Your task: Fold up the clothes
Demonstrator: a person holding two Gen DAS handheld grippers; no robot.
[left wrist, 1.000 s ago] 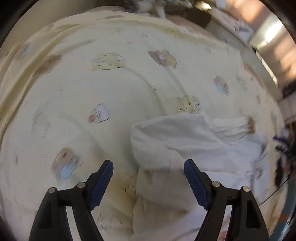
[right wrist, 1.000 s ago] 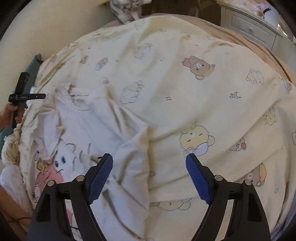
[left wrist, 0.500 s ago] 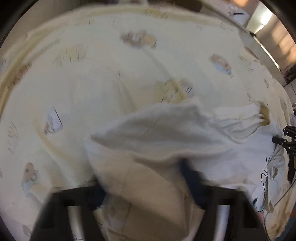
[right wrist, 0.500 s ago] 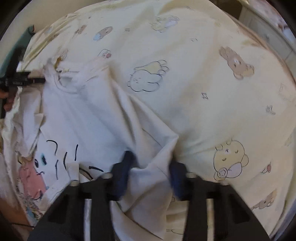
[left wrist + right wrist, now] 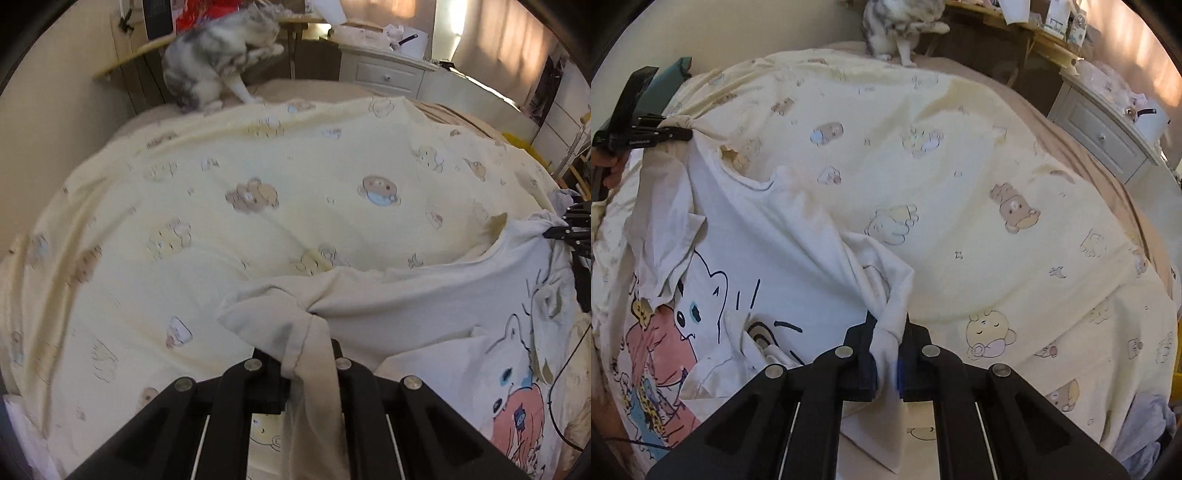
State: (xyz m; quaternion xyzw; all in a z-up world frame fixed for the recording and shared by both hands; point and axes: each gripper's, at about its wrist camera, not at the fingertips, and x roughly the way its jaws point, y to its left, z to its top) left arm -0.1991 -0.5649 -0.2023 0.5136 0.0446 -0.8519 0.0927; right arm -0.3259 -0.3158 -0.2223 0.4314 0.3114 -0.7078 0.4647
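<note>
a: where's the shirt?

b: the white t-shirt (image 5: 783,236) lies on the bed's yellow duvet (image 5: 997,155). your left gripper (image 5: 308,332) and right gripper (image 5: 888,332) are both closing, pinching bunched corners.

a: risks?

b: thin pinches may slip; the cat (image 5: 218,62) could wander in.

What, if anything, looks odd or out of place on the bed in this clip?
A grey tabby cat sits grooming at the far edge of the bed, beyond the yellow bear-print duvet. It is well clear of the white T-shirt, whose shoulders both grippers pinch. Nothing looks spilled or damaged.
</note>
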